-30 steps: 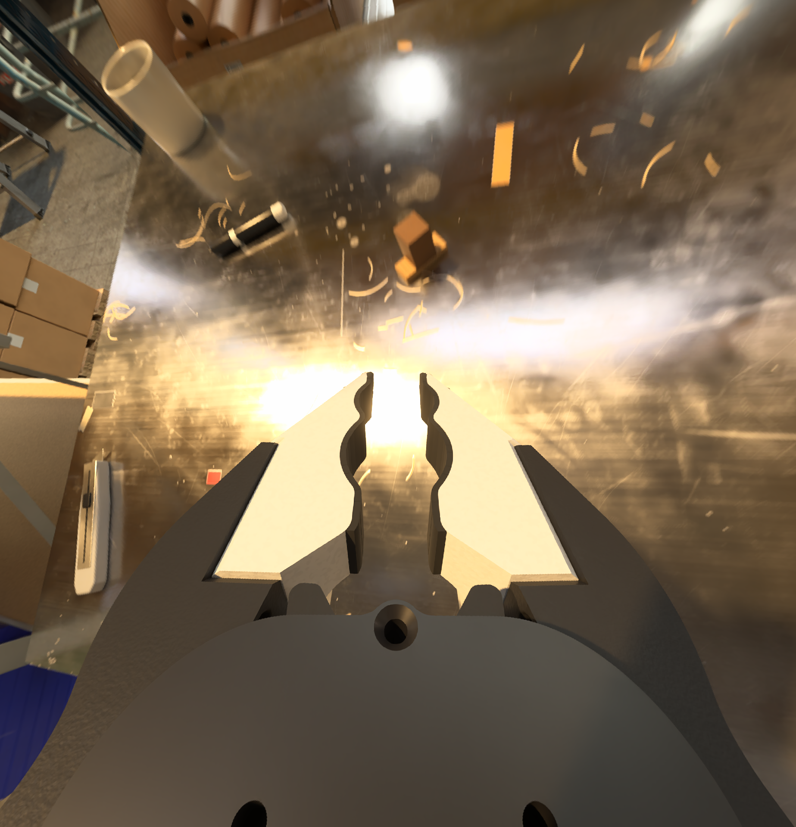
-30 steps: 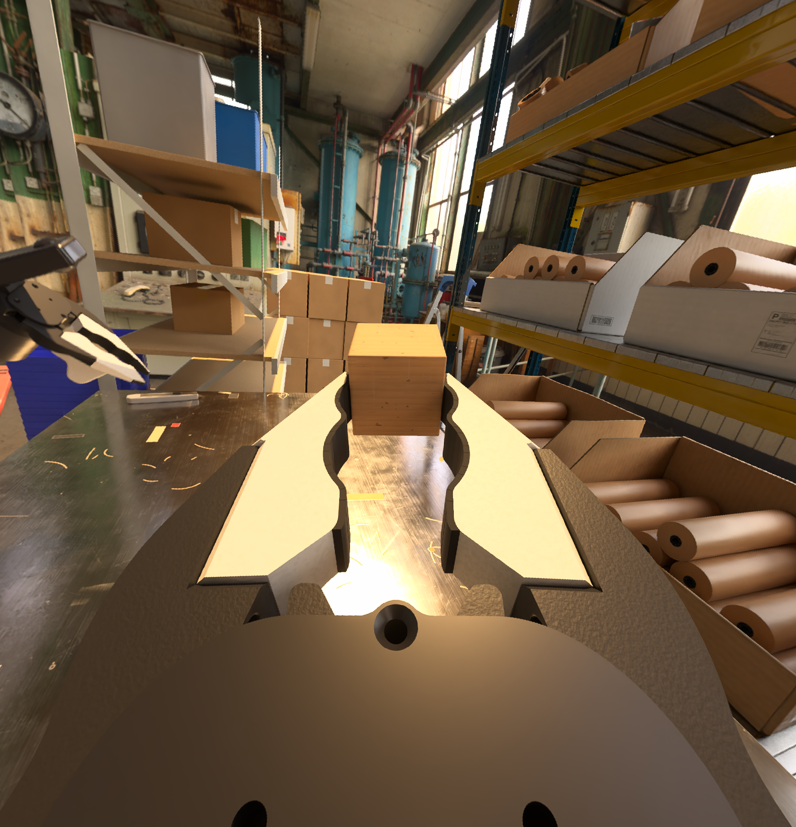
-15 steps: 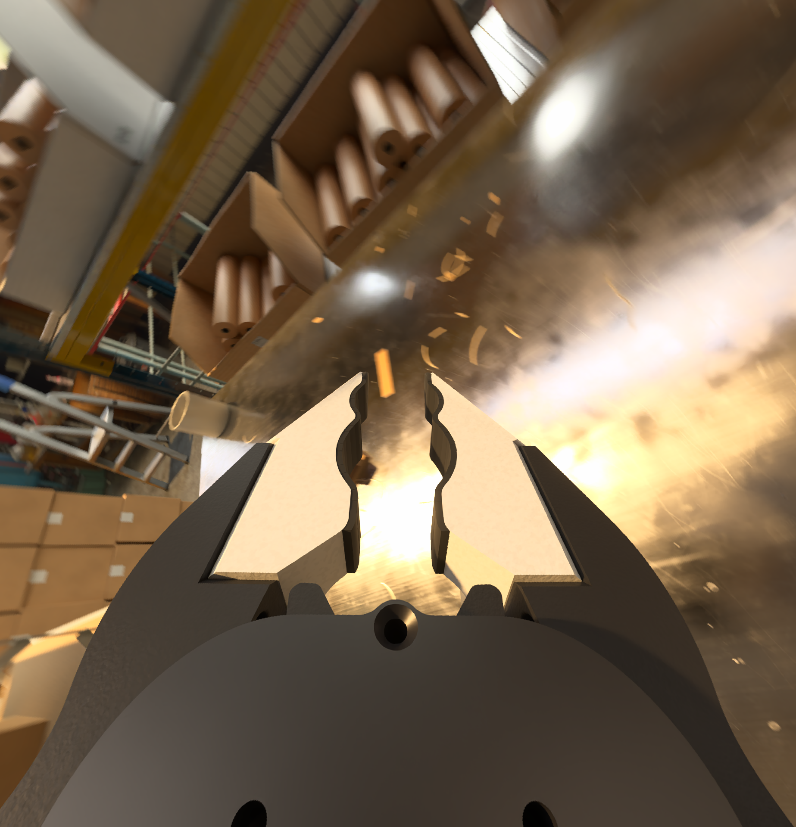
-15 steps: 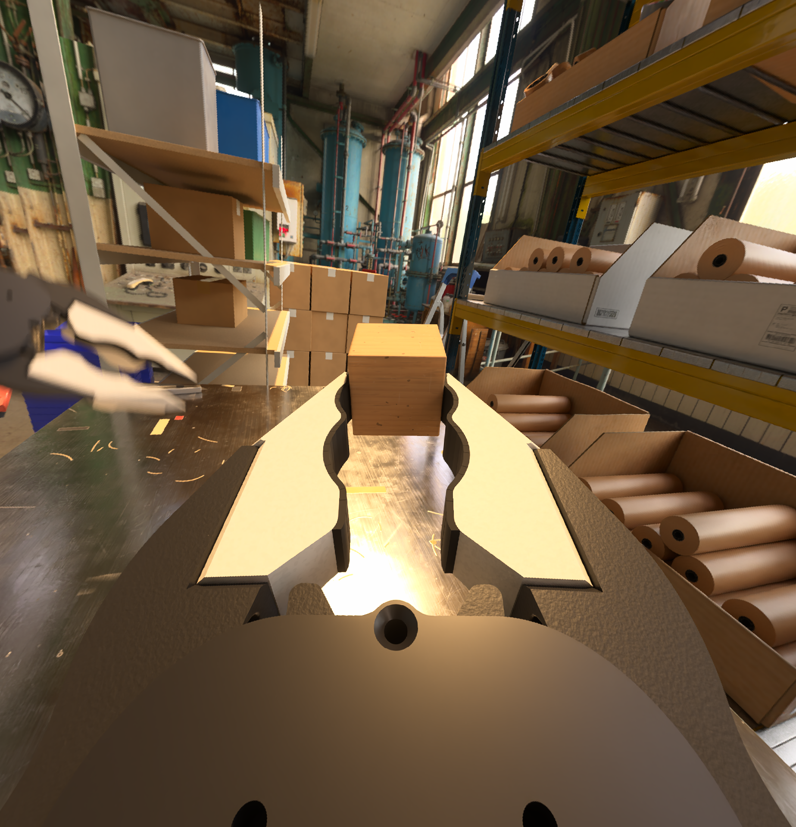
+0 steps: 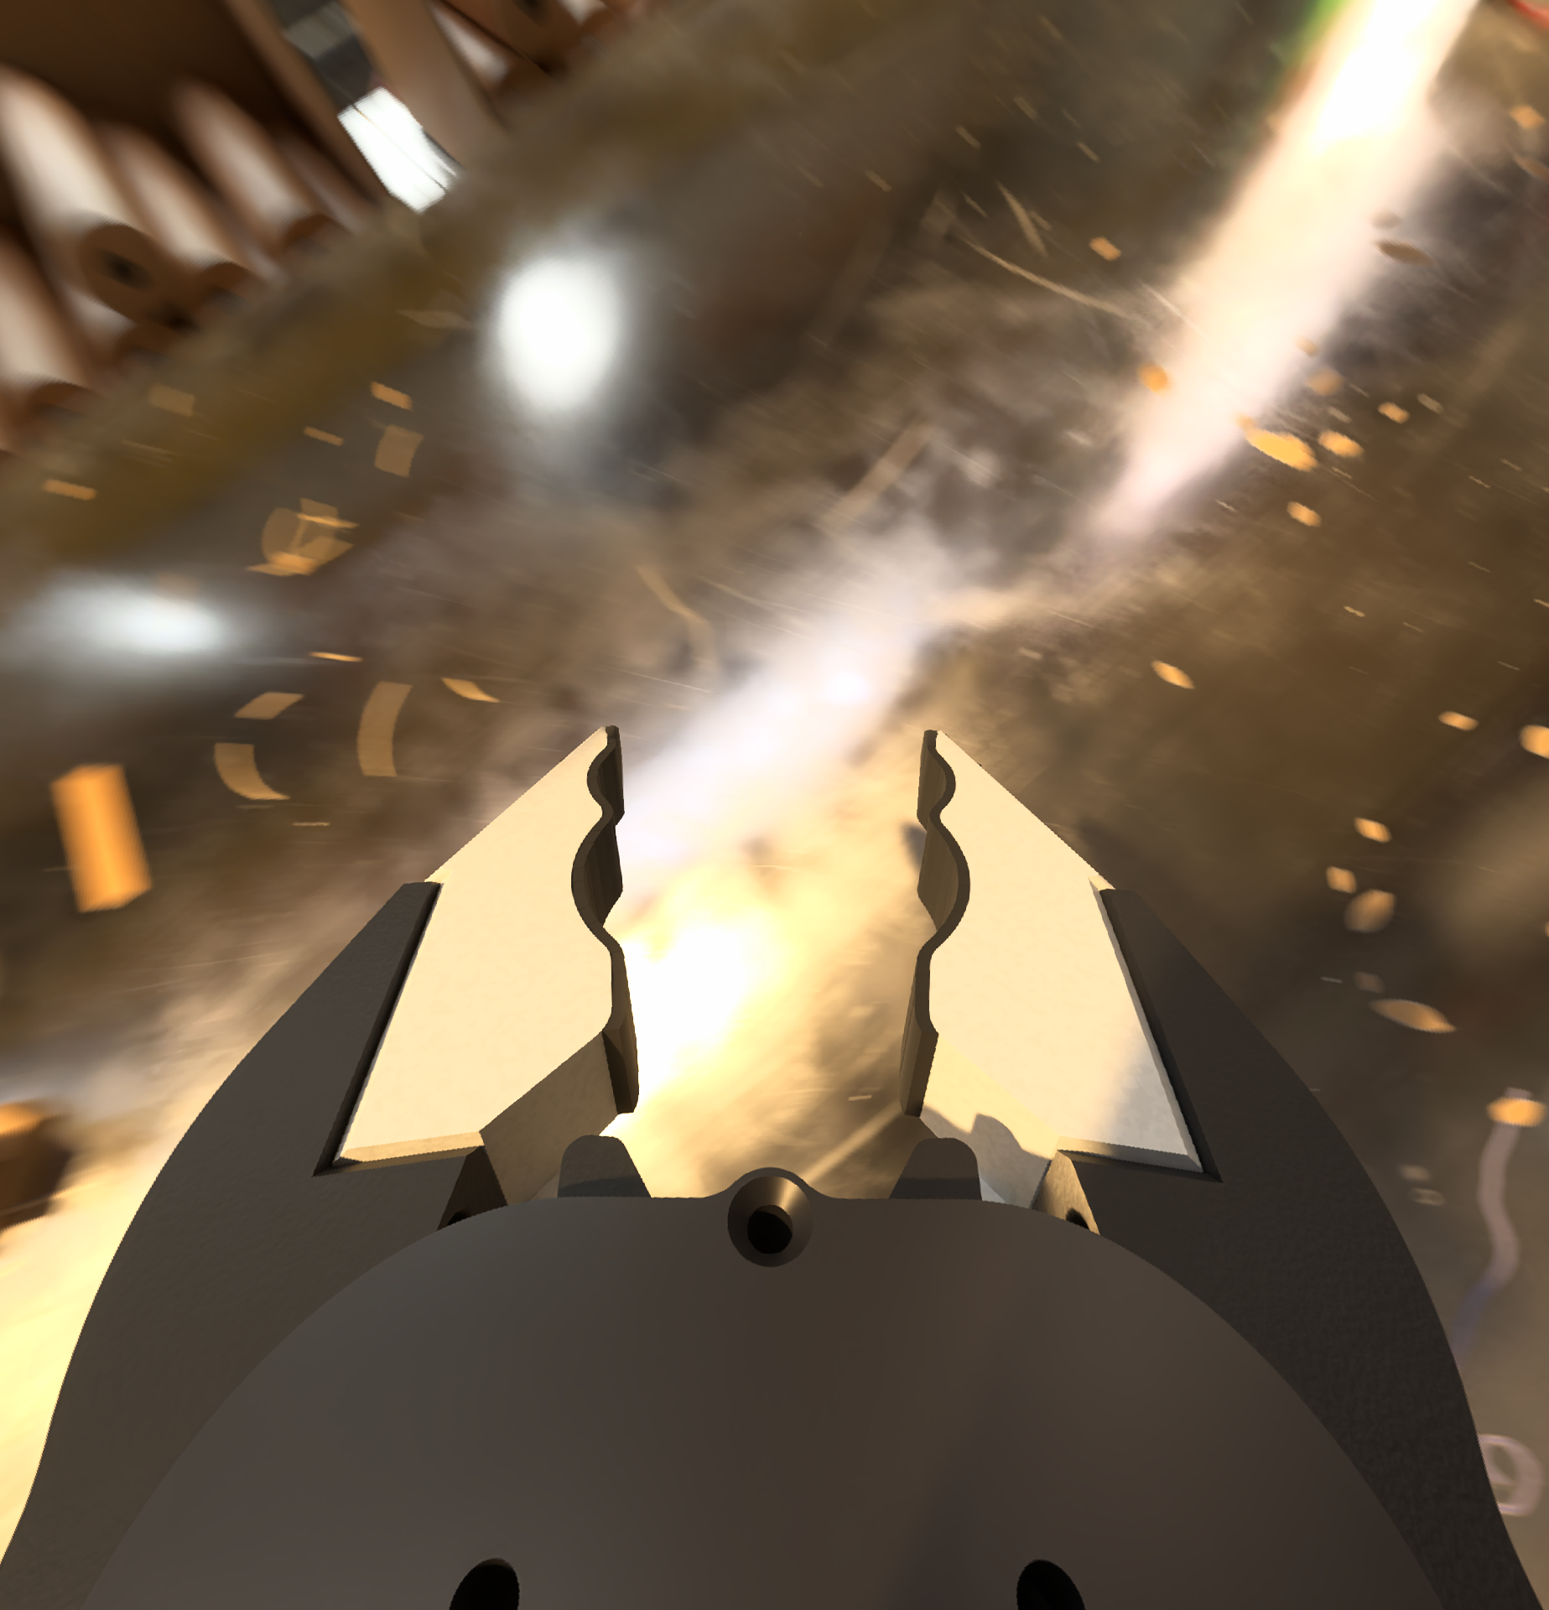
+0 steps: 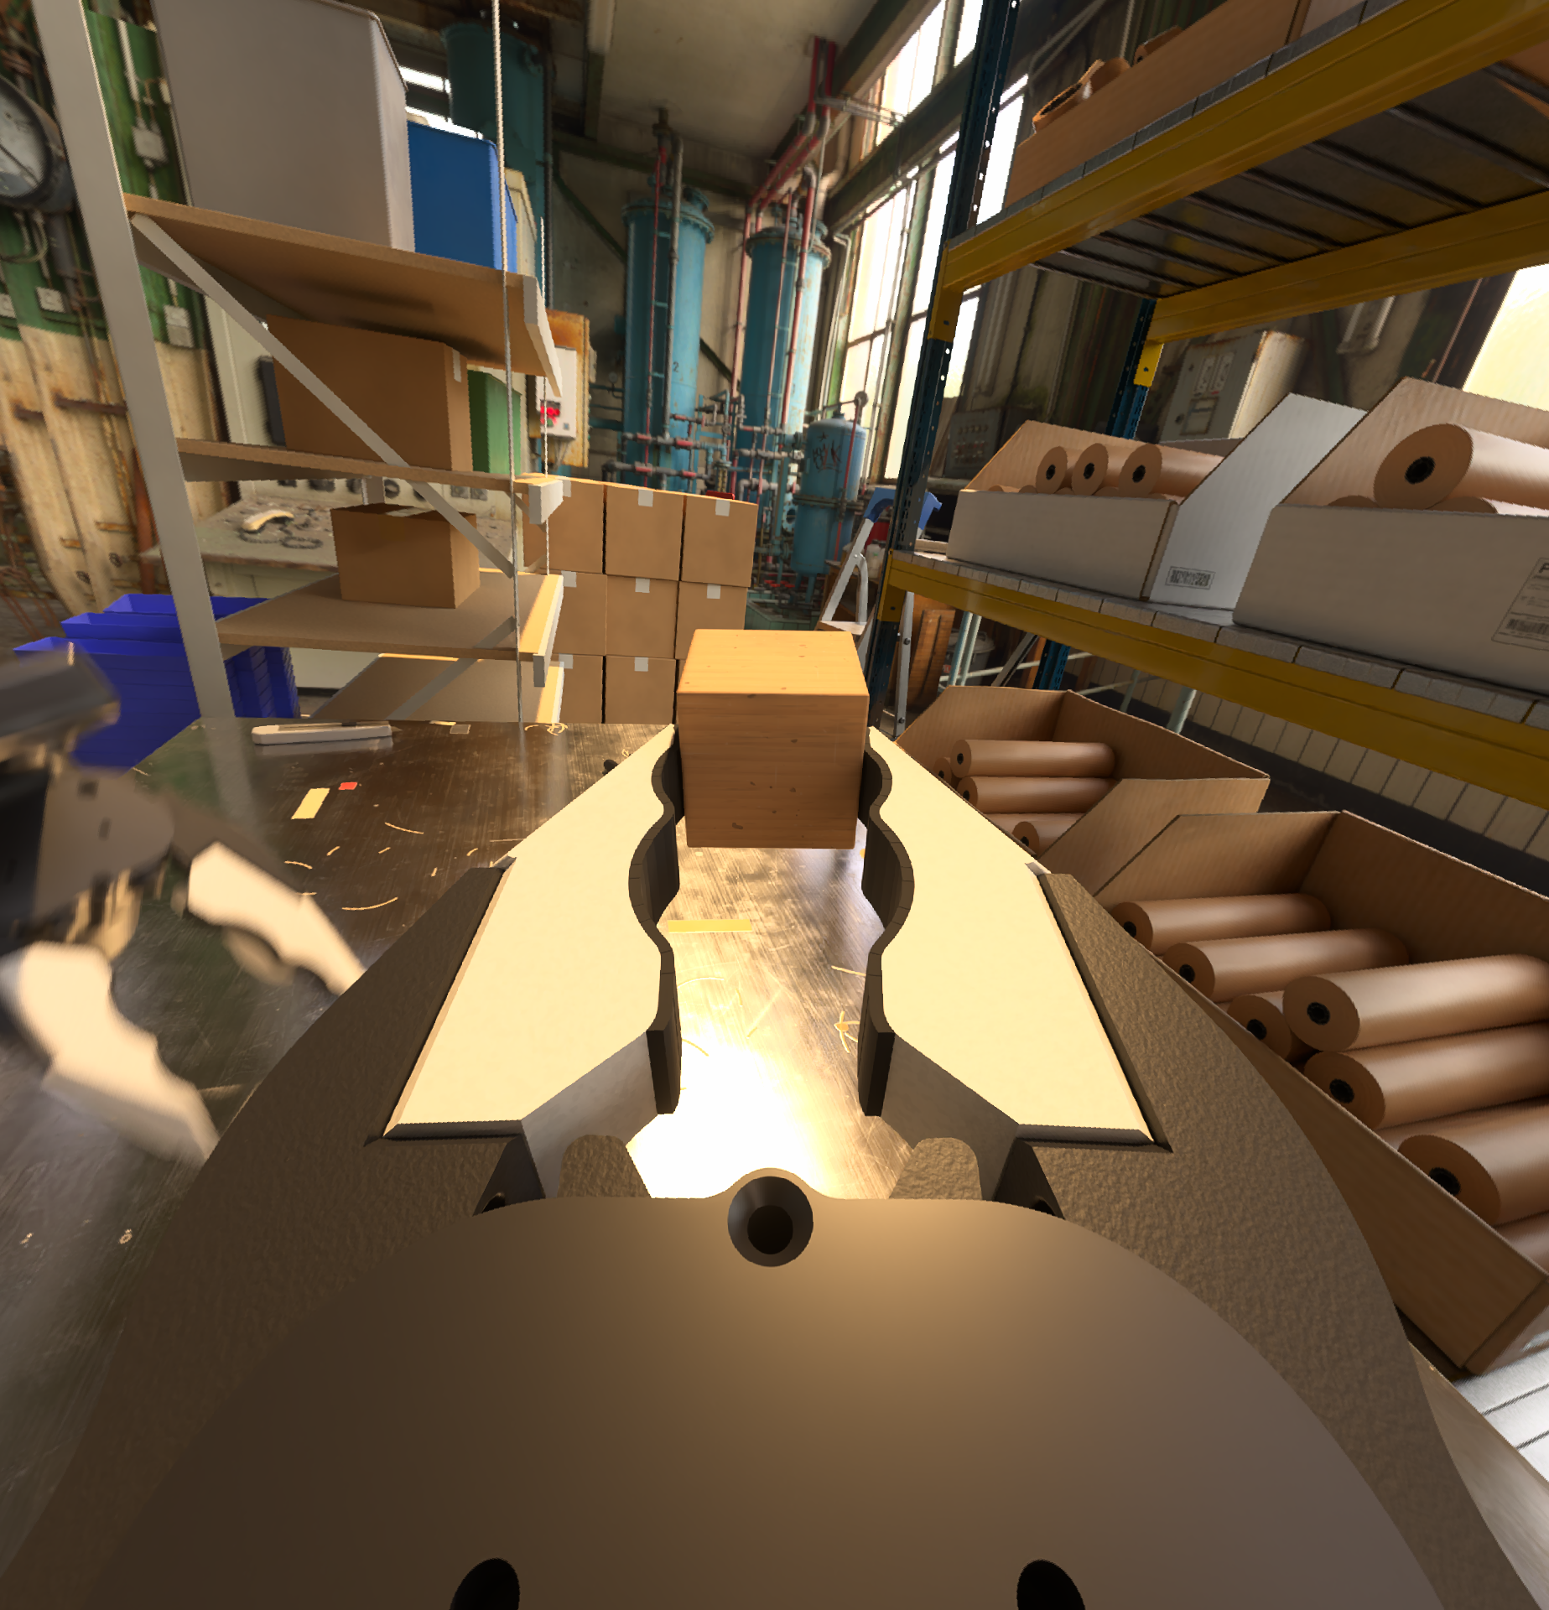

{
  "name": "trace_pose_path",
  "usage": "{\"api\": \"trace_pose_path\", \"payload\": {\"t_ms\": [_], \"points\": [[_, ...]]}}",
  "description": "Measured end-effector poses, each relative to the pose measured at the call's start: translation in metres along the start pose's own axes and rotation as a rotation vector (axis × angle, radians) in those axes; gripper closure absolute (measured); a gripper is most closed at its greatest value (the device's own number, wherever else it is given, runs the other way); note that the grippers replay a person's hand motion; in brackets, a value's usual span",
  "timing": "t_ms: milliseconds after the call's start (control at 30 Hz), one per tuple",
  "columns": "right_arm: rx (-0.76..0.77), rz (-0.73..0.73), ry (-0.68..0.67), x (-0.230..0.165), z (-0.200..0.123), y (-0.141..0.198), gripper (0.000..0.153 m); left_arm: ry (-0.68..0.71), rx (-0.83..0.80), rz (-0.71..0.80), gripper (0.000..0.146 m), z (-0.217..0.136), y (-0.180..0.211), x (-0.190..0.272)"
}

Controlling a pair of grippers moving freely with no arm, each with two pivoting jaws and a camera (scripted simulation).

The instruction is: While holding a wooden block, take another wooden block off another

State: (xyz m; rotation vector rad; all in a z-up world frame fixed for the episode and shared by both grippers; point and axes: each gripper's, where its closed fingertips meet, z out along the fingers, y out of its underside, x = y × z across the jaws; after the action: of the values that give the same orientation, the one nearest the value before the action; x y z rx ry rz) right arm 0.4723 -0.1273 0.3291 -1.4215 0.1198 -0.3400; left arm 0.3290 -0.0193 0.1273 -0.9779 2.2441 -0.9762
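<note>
R gripper [image 6: 771, 740]: fingers pinch a block [image 6: 771, 740] at the tips, one pad on each side face, block upright and level, clear of the table [image 6: 492, 784]. Under it, a yellow strip [image 6: 710, 926] lies on the tabletop btwn the fingers.

L gripper [image 5: 771, 745]: fingers spread wide, nothing btwn them, pointed down at the shiny, scratched table [image 5: 1102, 610]. View is heavily blurred; orange chips [image 5: 100, 836] and curled shavings [image 5: 378, 740] litter the surface. A blurred orange shape [image 5: 304, 536] upper left may be blocks, cannot tell. Paper rolls [image 5: 73, 200] in the top-left corner.

In the R view the L gripper [image 6: 143, 1019] shows blurred at far left, low over the table, fingers apart, well apart from the held block.

Farther out in R view: white tool [image 6: 322, 732] and small yellow [image 6: 309, 803] and red [image 6: 347, 786] bits on the far table; boxes of paper rolls [image 6: 1363, 1045] right of the table; yellow-framed rack [image 6: 1276, 627] w/ more rolls; stacked cartons [image 6: 644, 566] behind; blue bins [image 6: 178, 662] at left.
</note>
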Motion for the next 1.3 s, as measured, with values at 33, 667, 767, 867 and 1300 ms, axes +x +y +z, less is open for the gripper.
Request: {"api": "trace_pose_path", "payload": {"t_ms": [33,667,767,867,1300], "points": [[-0.003,0.001,0.003,0.001,0.0,0.001,0.114,-0.062,0.036,0.013,0.077,-0.018,-0.01,-0.028],[-0.191,0.0,-0.025,-0.004,0.046,0.055,0.114,-0.081,-0.538,0.136,0.082,-0.025,0.155,-0.331],[-0.252,-0.019,-0.022,-0.002,0.053,0.071,0.114,-0.008,-0.625,0.193,0.081,-0.016,0.174,-0.333],[-0.3,-0.03,-0.02,-0.002,0.059,0.083,0.114,-0.001,-0.696,0.289,0.091,-0.009,0.192,-0.338],[-0.26,-0.056,-0.06,-0.015,0.056,0.067,0.114,-0.268,-0.558,0.294,0.112,-0.063,0.096,-0.327]]}}
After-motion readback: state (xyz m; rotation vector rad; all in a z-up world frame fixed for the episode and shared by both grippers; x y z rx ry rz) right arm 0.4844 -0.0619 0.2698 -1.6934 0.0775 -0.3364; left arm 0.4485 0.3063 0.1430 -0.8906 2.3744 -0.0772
